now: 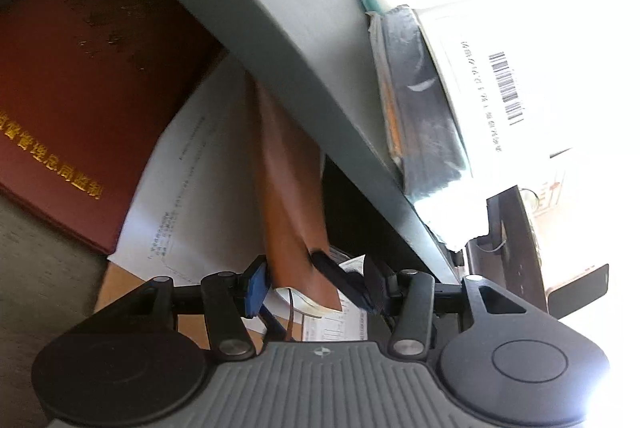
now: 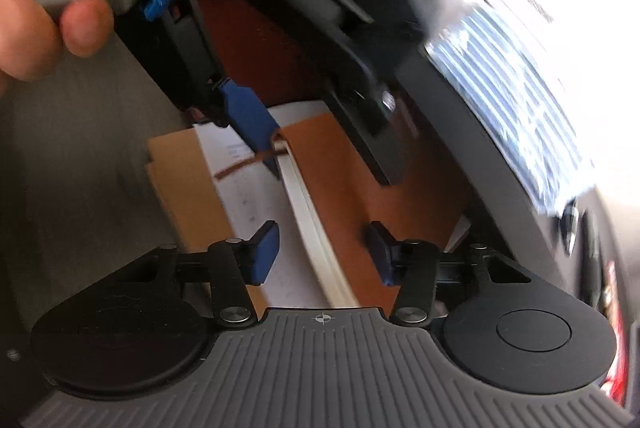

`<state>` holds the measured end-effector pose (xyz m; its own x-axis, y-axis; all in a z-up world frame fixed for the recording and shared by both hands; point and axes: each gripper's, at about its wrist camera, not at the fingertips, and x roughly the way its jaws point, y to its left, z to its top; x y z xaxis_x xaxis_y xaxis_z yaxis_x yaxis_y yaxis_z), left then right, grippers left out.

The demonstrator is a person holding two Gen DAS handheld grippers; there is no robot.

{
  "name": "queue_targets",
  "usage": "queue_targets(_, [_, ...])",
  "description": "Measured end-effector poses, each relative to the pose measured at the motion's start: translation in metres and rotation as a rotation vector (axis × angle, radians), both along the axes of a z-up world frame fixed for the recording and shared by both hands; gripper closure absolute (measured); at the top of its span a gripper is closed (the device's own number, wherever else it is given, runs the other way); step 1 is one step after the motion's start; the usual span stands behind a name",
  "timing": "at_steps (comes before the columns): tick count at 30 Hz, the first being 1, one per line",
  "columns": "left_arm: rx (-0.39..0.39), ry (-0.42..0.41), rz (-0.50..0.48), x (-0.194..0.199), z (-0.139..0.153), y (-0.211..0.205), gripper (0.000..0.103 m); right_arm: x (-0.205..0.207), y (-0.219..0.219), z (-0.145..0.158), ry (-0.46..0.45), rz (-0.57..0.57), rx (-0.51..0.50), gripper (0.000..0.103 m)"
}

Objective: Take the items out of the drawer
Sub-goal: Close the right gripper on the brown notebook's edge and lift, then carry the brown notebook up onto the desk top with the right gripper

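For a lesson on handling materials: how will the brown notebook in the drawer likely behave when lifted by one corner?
The brown notebook probably sags: its cover looks soft. Its thick page block suggests some weight. The loose strap may dangle.

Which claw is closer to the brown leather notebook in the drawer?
Left. The left claw has its fingers on either side of the brown leather notebook, at its far end. The right claw sits over its near page edge, open, not touching.
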<state>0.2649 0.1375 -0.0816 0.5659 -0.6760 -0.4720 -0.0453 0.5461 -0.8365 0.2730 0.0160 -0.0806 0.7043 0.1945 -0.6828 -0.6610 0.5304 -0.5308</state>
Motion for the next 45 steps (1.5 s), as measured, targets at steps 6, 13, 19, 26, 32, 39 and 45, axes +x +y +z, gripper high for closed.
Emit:
queue_targets(6, [-0.021, -0.018, -0.008, -0.013, -0.004, -0.008, 0.055, 0.003, 0.006, -0.021, -0.151, 0.009, -0.103, 0.054])
queue_targets(13, [-0.016, 0.001, -0.006, -0.027, -0.011, -0.019, 0.055, 0.002, 0.013, -0.044, -0.263, 0.014, -0.252, 0.081])
queue_targets(19, [0.037, -0.049, -0.041, -0.054, 0.015, -0.029, 0.052, -0.010, 0.008, -0.030, -0.291, 0.002, -0.278, 0.090])
queue_targets(26, [0.180, -0.081, -0.039, -0.100, 0.037, -0.030, 0.047, -0.043, 0.004, -0.018, -0.296, 0.034, -0.331, 0.091])
queue_targets(32, [0.403, -0.153, 0.043, -0.073, 0.087, 0.022, 0.044, -0.054, 0.002, 0.005, -0.291, 0.012, -0.326, 0.092])
queue_targets(39, [0.493, -0.188, 0.080, -0.087, 0.135, 0.064, 0.044, -0.081, 0.018, 0.031, -0.303, 0.042, -0.379, 0.091])
queue_targets(45, [0.508, -0.207, 0.078, -0.112, 0.138, 0.054, 0.044, -0.144, 0.002, 0.077, -0.358, 0.061, -0.451, 0.090])
